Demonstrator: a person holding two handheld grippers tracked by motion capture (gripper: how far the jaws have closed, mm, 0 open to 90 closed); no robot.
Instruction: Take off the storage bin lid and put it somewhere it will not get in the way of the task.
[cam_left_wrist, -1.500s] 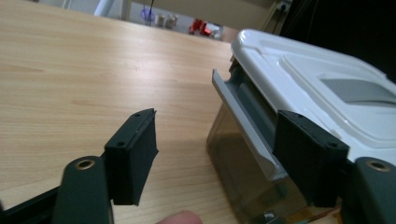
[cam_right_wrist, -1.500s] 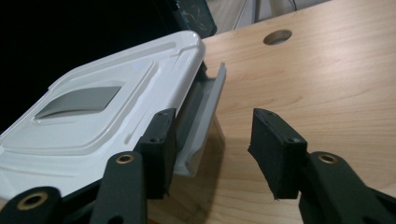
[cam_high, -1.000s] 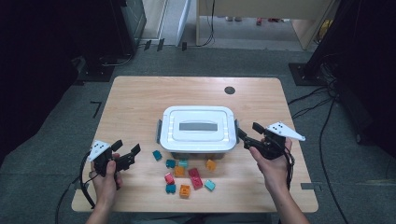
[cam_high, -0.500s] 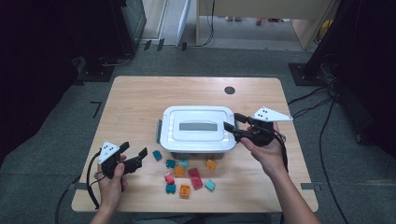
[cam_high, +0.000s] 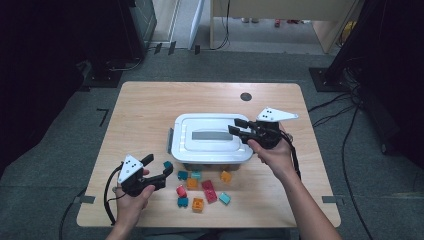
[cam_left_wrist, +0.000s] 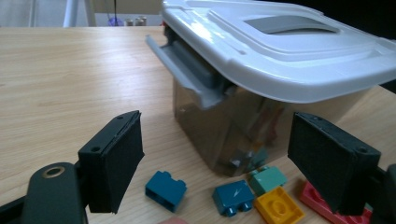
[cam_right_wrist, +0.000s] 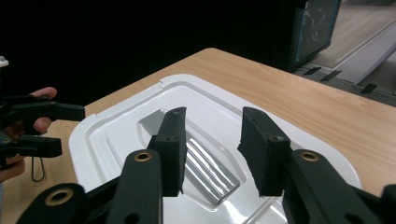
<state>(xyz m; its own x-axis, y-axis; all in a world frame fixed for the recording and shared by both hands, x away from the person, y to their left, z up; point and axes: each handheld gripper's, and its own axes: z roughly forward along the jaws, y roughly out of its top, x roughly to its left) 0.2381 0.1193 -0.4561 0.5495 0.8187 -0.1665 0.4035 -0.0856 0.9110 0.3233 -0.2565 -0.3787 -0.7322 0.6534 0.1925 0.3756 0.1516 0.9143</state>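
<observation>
The right gripper (cam_high: 239, 126) hovers over the white lid (cam_high: 210, 137) of the bin (cam_left_wrist: 233, 126), jaws parted around its grey handle (cam_right_wrist: 201, 161). The left gripper (cam_high: 157, 167), jaws wide, sits low on the surface (cam_high: 145, 112) beside scattered bricks (cam_high: 202, 189).

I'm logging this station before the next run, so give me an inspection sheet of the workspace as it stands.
Surface: wooden table, dark round hole near the far edge.
Job's things: clear bin, white lid on; loose toy bricks in front of it.
Clutter: nothing seen.
Grippers: left gripper open, beside the bricks; right gripper open, above the lid's grey handle.
Cables: one trails from each gripper; more lie on the floor at right.
Surroundings: grey carpet, dark equipment, wooden furniture beyond.
</observation>
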